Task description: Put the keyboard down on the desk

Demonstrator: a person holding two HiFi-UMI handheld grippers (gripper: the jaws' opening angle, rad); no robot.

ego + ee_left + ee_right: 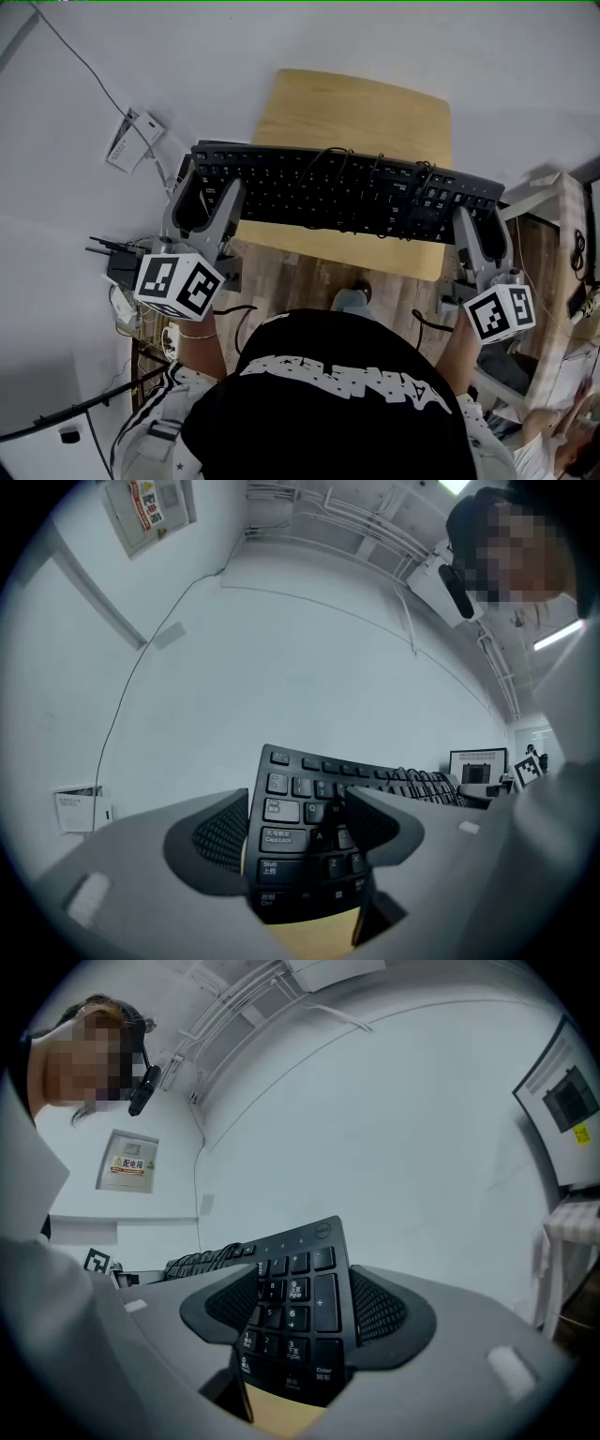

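Head view: keyboard (347, 192) grasped at left end by left gripper (208, 202), right end by right gripper (469, 230), over near edge of desk (356, 103); set-down unconfirmed, release outstanding.

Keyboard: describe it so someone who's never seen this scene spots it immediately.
Find the light wooden desk in the middle of the head view. Over its near edge a long black keyboard is clamped at each end by the left gripper and the right gripper. Nothing else there has keys, and its cable lies looped across them.
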